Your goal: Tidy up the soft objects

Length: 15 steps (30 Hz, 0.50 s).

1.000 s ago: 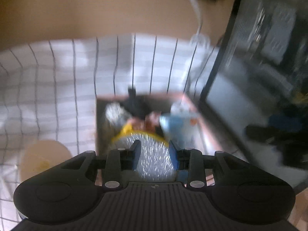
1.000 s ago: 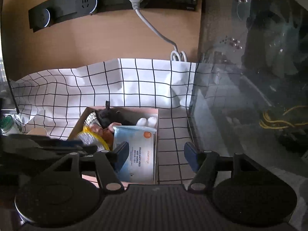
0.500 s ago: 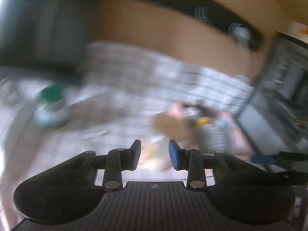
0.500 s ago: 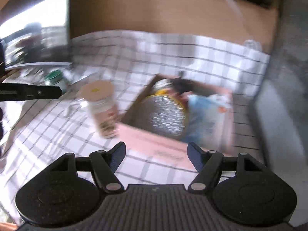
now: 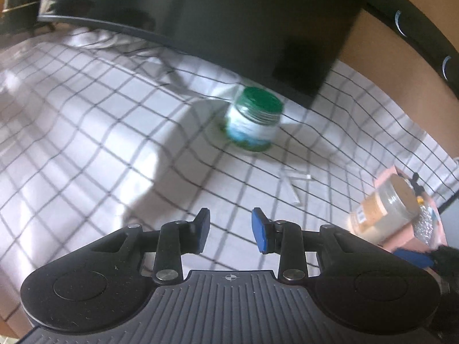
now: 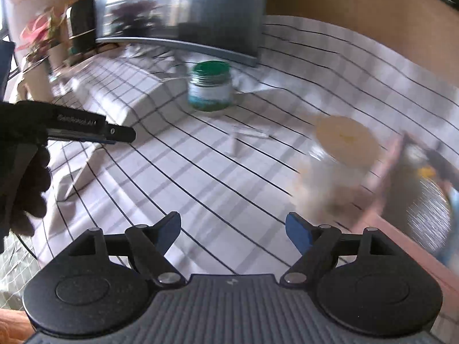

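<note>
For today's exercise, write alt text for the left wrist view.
Open, empty left tongs hover over a grid-patterned tablecloth, pointing toward a green-lidded jar. At right, a tan-lidded jar stands beside a pink box.

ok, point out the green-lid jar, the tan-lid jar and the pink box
green-lid jar [image 5: 252,120]: left wrist view, on its label.
tan-lid jar [image 6: 344,137]: right wrist view, on its lid.
pink box [image 5: 401,236]: left wrist view, on its near wall.

Green-lidded jar standing upright on the checked tablecloth near the monitor; tan-lidded jar sitting just beside the pink box.
</note>
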Available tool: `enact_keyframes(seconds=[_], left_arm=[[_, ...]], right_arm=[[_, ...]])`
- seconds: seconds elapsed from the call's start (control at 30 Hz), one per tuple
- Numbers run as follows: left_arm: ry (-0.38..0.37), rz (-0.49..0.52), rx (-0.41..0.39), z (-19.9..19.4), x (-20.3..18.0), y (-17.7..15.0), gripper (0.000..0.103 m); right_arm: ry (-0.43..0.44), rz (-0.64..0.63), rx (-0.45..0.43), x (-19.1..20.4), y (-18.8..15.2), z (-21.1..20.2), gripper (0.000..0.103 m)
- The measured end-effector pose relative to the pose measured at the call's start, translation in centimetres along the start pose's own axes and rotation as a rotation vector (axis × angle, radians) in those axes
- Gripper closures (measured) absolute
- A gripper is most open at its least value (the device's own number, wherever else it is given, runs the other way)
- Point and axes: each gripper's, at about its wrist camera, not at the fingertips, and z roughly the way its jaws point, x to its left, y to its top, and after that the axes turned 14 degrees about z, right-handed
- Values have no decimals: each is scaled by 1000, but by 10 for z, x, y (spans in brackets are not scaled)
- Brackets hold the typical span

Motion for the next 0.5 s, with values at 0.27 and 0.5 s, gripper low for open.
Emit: enact_keyframes(seconds=[0.27,0.5], left_arm=[[14,-28,-3,-9,43,-9,67],[-19,-41,-8,-7,60,-9,67]], right_arm=[[-46,-4,-55,31,57,77,22],[-156,68,-33,17,92,149,22]])
